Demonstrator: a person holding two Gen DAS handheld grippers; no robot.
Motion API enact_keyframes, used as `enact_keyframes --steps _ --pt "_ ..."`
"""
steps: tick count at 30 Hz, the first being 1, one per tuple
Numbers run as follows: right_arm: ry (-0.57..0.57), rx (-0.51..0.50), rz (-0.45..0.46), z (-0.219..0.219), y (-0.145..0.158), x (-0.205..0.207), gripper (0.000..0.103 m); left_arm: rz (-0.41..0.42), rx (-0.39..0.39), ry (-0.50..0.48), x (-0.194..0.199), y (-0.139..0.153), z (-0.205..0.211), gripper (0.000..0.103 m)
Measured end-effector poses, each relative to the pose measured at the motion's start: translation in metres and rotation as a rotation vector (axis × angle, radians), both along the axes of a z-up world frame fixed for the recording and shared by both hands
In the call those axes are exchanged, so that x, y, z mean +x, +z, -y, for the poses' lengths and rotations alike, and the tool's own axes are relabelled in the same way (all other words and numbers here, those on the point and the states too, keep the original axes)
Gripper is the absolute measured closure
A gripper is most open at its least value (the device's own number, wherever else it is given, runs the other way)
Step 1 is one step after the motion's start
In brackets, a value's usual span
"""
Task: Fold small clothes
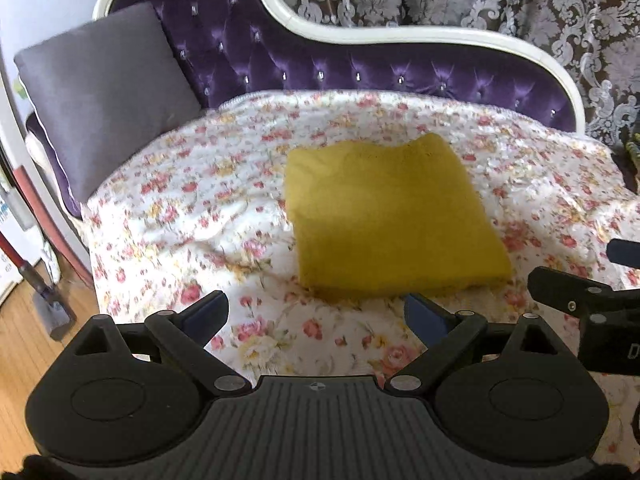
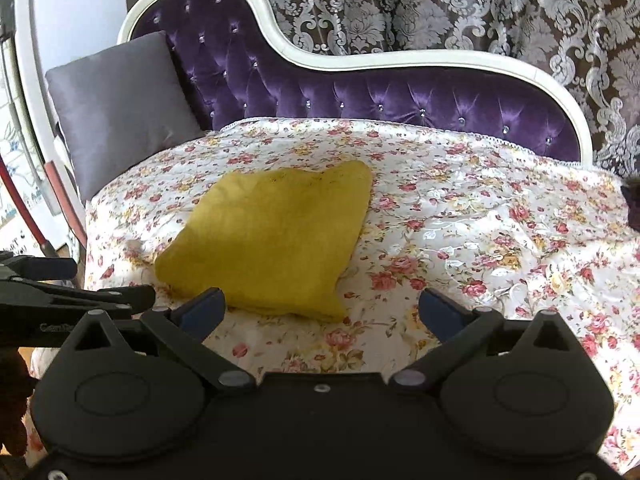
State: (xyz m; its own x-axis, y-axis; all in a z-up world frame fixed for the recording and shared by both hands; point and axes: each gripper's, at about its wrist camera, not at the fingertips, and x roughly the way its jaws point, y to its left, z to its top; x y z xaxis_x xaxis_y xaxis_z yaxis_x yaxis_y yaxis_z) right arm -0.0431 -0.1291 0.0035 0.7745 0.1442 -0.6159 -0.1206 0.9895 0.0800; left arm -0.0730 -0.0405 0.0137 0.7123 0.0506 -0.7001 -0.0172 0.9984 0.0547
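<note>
A yellow garment [image 1: 394,216] lies folded into a thick rectangle on the flowered bedspread [image 1: 192,208] that covers a purple tufted couch [image 1: 304,56]. Both grippers hang above the near edge of the bedspread, just short of the garment, touching nothing.

The left gripper [image 1: 316,316] has its jaws spread wide and empty, and the left wrist view sees the garment ahead and slightly right, its near edge between the blue pads [image 1: 426,314]. This view alone shows wooden floor [image 1: 24,328] and a mop-like tool [image 1: 36,280] at the left, and the right gripper entering at its right edge.

The right gripper [image 2: 320,310] also has its jaws wide apart, holding nothing. From here the garment [image 2: 272,240] sits ahead and to the left, looking skewed, with open bedspread [image 2: 500,240] to its right. A grey cushion [image 2: 120,108] leans at the couch's left end, and patterned curtains [image 2: 440,4] hang behind.
</note>
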Motion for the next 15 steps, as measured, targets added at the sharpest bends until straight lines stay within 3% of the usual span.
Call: enact_keyframes --steps 10,15 --pt "-0.028 -0.073 0.018 -0.0115 0.0068 -0.0055 0.001 -0.064 -0.053 0.009 0.0014 -0.0068 -0.005 0.009" --pt "-0.05 -0.063 -0.004 -0.0093 0.0064 -0.0033 0.001 -0.072 -0.072 0.012 0.004 -0.0071 -0.0062 0.009"
